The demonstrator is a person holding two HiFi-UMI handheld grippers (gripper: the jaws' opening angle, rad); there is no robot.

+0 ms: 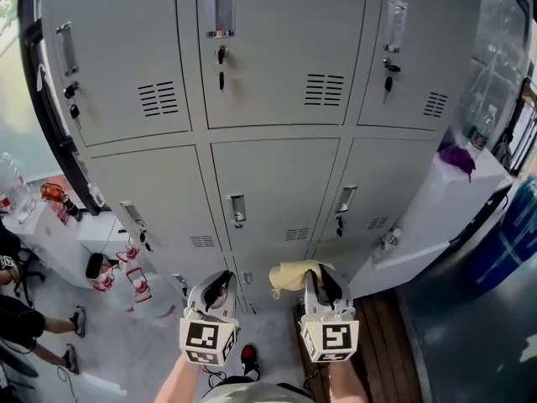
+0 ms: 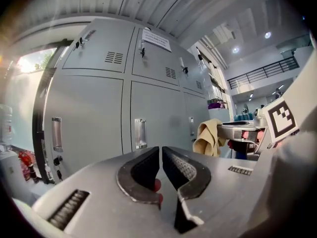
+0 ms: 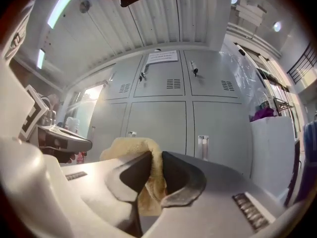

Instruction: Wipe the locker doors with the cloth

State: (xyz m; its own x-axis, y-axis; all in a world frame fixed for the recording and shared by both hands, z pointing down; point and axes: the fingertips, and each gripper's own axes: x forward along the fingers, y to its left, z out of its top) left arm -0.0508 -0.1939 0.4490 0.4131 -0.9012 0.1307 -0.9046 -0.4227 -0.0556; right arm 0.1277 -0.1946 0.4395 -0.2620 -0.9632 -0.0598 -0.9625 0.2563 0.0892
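Grey metal lockers (image 1: 277,74) fill the head view, with doors in three columns, handles and vents. My right gripper (image 1: 320,282) is shut on a yellow cloth (image 1: 292,275), held low in front of the bottom row of doors, a short way off them. In the right gripper view the cloth (image 3: 143,155) bunches between and over the jaws. My left gripper (image 1: 216,290) hangs beside it, shut with nothing in it. The left gripper view shows its jaws (image 2: 161,163) closed tip to tip, and the cloth (image 2: 208,137) at right.
A white counter (image 1: 436,200) with a purple object (image 1: 458,159) stands right of the lockers. Left of them are a white table (image 1: 42,233) with bottles and a seated person's legs (image 1: 38,330). A blue bin (image 1: 512,233) sits at far right.
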